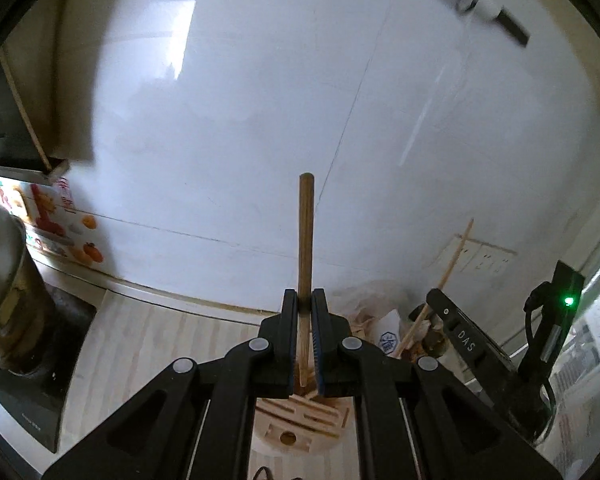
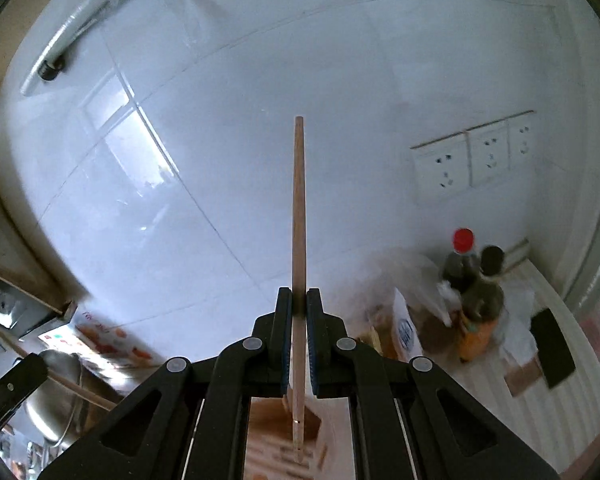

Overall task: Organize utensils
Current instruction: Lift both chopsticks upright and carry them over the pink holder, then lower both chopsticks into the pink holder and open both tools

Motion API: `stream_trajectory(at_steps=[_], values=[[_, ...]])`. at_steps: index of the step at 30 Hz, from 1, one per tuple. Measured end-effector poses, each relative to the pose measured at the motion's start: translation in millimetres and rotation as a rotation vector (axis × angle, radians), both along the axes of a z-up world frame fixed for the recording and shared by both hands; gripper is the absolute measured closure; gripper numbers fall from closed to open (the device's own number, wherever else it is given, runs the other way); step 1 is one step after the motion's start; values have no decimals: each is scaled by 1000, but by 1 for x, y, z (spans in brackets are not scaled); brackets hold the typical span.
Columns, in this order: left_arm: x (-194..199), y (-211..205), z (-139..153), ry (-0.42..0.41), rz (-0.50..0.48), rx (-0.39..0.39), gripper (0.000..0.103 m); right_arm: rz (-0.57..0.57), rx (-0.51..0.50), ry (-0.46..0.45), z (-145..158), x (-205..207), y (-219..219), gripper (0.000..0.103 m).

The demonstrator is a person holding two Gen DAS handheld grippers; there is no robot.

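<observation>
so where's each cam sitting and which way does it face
left wrist: sits on the left claw, facing the white tiled wall; its fingers clamp a wooden stick.
right wrist: sits on the right claw, facing the same wall toward the sockets; it clamps a thinner stick.
shared: wall, wooden holder below, steel pot.

A home kitchen: glossy white wall tiles [image 2: 220,160], a steel pot [image 1: 4,280] on a black cooktop [image 1: 28,408], red-capped sauce bottle [image 2: 460,260], white wall sockets [image 2: 472,160].
</observation>
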State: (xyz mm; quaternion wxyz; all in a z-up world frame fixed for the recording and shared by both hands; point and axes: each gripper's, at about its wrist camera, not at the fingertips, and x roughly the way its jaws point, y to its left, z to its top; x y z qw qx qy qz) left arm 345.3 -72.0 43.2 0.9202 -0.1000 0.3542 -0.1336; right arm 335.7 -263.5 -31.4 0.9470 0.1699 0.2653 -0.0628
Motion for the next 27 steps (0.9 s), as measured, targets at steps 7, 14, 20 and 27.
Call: stream_trajectory(at_steps=[7, 14, 20, 27], values=[[35, -23, -53, 125, -24, 56, 99, 58, -39, 44, -36, 41, 7, 96], [37, -25, -72, 183, -59, 63, 98, 118, -26, 103, -71, 43, 7, 96], [25, -23, -64, 150, -50, 128, 89, 220, 0, 167, -84, 37, 9, 95], [-5, -3, -53, 70, 39, 173, 28, 264, -11, 171, -68, 11, 6, 66]])
